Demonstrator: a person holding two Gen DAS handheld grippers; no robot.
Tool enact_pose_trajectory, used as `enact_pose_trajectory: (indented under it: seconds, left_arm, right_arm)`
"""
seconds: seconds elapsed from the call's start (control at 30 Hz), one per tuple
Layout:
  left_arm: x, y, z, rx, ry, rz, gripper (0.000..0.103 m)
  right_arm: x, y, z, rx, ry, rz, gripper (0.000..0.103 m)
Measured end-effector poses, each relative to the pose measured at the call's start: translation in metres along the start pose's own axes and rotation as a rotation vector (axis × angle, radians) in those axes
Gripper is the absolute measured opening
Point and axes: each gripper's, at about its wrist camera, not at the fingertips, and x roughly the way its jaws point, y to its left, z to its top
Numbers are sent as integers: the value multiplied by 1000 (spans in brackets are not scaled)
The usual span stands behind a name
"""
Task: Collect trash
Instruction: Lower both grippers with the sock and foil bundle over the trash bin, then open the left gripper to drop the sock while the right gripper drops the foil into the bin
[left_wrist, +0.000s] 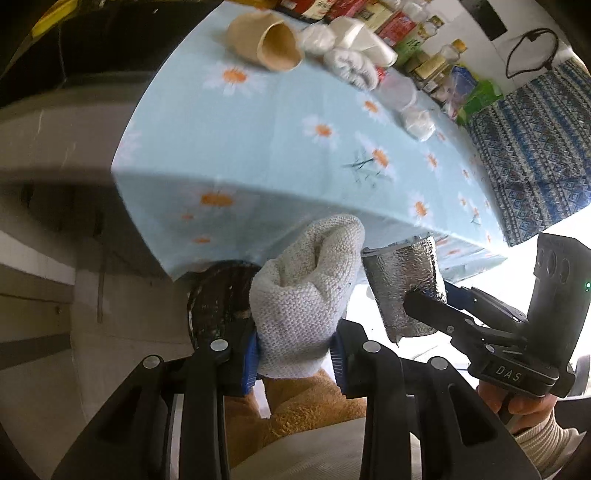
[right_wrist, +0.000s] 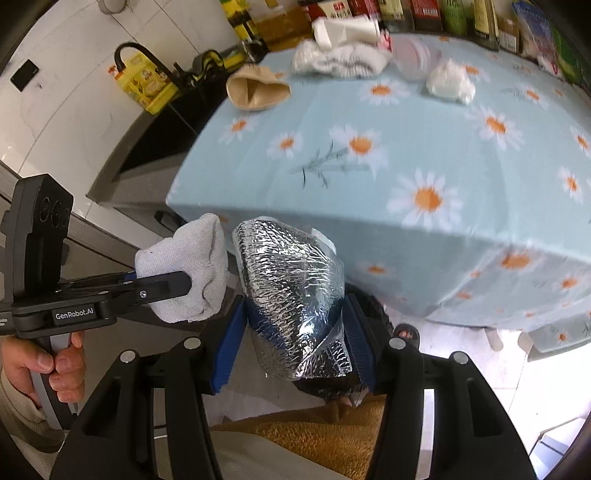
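Observation:
My left gripper (left_wrist: 295, 350) is shut on a white knitted cloth (left_wrist: 303, 295), held in front of the near edge of the table (left_wrist: 258, 147), which has a light-blue daisy cloth. Beside it on the right, my right gripper (left_wrist: 417, 302) is shut on a crinkled silver foil bag (left_wrist: 404, 284). In the right wrist view the foil bag (right_wrist: 291, 284) fills the blue pads of the right gripper (right_wrist: 295, 339). There the left gripper (right_wrist: 181, 284) holds the white cloth (right_wrist: 188, 258) just to its left. Both items hang below table height.
On the table lie a tan crumpled paper cup (right_wrist: 255, 88), white rolled cloths (right_wrist: 340, 59), a clear plastic cup (right_wrist: 415, 55) and a crumpled tissue (right_wrist: 448, 83). Bottles and packets line the far edge. A dark round object (left_wrist: 218, 295) sits under the table. A sink counter (right_wrist: 155, 122) is at left.

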Motion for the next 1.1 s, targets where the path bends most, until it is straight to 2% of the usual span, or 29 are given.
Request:
enact_pose_trajectory:
  seconds: [0.3, 0.67, 0.73, 0.77, 0.87, 0.97, 1.1]
  left_arm:
    - [27, 12, -22, -14, 64, 19, 31]
    - [56, 17, -38, -28, 133, 29, 31]
    - [58, 16, -40, -34, 143, 28, 33]
    - [60, 16, -40, -40, 153, 27, 40]
    - [61, 15, -42, -43, 155, 29, 40]
    - [61, 18, -41, -64, 160, 24, 50]
    - [60, 17, -39, -62, 159, 27, 50]
  right_arm:
    - [32, -12, -25, 45, 77, -8, 54]
    - [63, -23, -34, 91, 146, 7, 54]
    - [66, -23, -34, 97, 152, 12, 54]
    - [66, -23, -33, 99, 152, 17, 55]
    - [66, -26, -31, 125, 145, 35, 62]
    - [65, -32, -29, 158, 142, 51, 63]
    - [62, -38, -27, 171, 137, 52, 63]
